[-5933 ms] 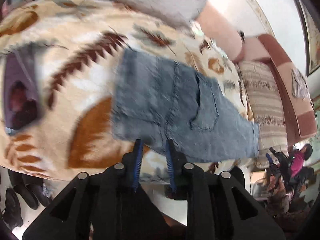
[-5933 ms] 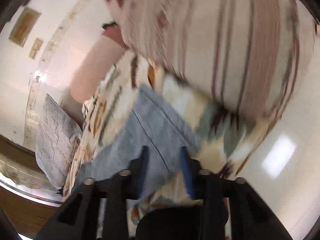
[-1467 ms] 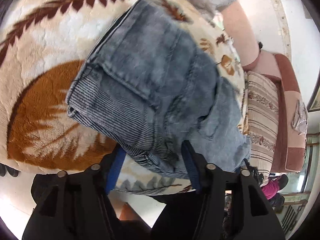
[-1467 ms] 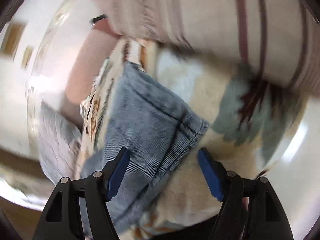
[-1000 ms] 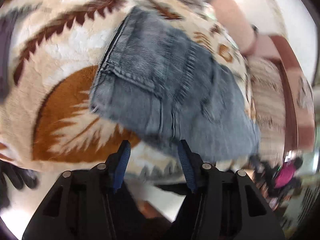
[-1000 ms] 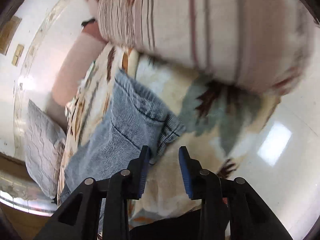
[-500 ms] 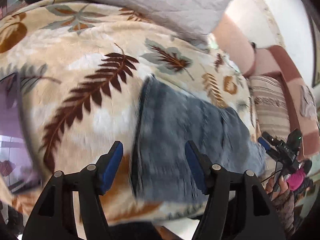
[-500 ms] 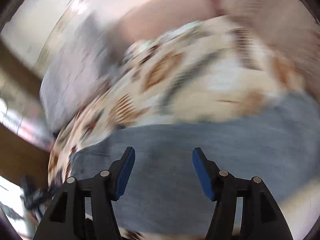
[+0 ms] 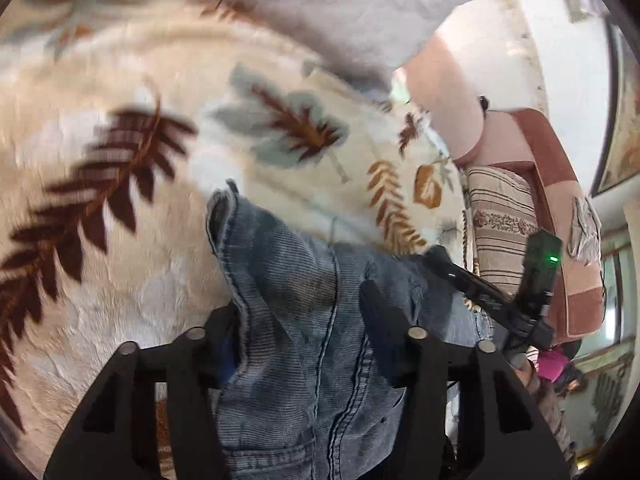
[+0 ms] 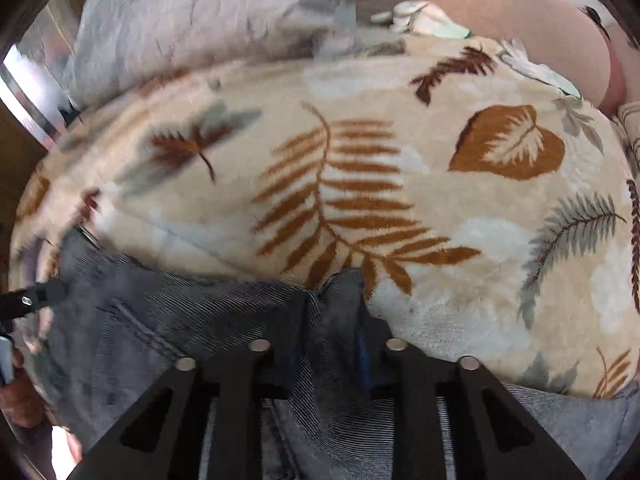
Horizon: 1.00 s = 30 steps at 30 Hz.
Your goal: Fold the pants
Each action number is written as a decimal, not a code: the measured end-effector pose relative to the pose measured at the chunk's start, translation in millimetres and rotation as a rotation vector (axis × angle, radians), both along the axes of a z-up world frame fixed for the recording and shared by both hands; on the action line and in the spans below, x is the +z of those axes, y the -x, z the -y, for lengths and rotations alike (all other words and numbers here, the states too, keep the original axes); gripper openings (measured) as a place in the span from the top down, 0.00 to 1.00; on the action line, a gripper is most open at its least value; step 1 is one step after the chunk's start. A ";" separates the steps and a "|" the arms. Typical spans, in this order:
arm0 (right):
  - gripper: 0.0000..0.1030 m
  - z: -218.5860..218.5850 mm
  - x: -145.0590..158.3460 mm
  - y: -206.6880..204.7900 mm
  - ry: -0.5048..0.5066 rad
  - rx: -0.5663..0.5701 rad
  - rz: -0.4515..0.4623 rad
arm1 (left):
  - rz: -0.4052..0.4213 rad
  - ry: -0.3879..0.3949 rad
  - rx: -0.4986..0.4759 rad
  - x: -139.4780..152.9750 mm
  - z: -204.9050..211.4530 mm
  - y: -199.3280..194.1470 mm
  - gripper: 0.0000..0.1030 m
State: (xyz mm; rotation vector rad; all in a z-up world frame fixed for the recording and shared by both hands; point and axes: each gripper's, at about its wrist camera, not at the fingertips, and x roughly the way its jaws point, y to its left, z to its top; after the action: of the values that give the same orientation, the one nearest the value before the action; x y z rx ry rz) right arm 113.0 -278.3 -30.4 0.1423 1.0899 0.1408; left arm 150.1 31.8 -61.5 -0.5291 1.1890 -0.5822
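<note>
Both grippers have gone from hovering clear of the cloth half a sec ago to being in it now; R one swung round from the side of the bed to the near edge.

L gripper (image 9: 308, 320): jaws closing, denim bunched between them. One black finger (image 9: 376, 312) shows over the cloth, other mostly hidden behind a raised fold. Pads look pressed on the fabric.

R gripper (image 10: 328, 320): jaws closing, nearly together, pinching a peaked corner of denim; blue pad (image 10: 363, 354) just visible against the cloth.

Pants (image 9: 304, 344): blue-grey denim, at near edge of bed, lifted and rumpled at both grip points, hem edge standing up past L jaws. In R wrist view pants (image 10: 168, 320) spread to the left along blanket edge.

Blanket (image 10: 360, 152): cream fleece, brown and grey leaf print, under the pants. Grey quilted pillow (image 9: 352, 4) at far side. Striped cushion (image 9: 500, 220) off to the right by a pink-brown sofa arm (image 9: 544, 160).
</note>
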 end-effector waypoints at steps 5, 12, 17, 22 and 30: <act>0.84 19.7 -15.5 2.3 0.008 -0.082 -0.037 | -0.055 -0.035 0.039 -22.3 0.4 -4.1 0.71; 0.78 21.7 4.8 18.0 -0.040 -0.196 0.048 | 0.016 -0.079 0.107 0.8 -19.7 12.3 0.63; 0.47 18.9 31.6 45.7 -0.058 -0.193 0.105 | 0.093 -0.151 0.130 17.7 -27.8 33.2 0.43; 0.45 3.6 29.7 69.4 -0.056 -0.159 0.087 | 0.154 -0.253 0.095 20.7 -36.4 52.4 0.41; 0.44 -65.5 11.8 104.1 -0.150 0.077 0.003 | -0.022 -0.116 0.071 -6.8 -70.8 59.0 0.40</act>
State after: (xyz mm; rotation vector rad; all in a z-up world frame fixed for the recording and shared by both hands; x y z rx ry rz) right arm 8.9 -212.7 -18.6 0.2350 1.0822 0.2922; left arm 91.1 102.6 -68.3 -0.4777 1.2125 -0.4449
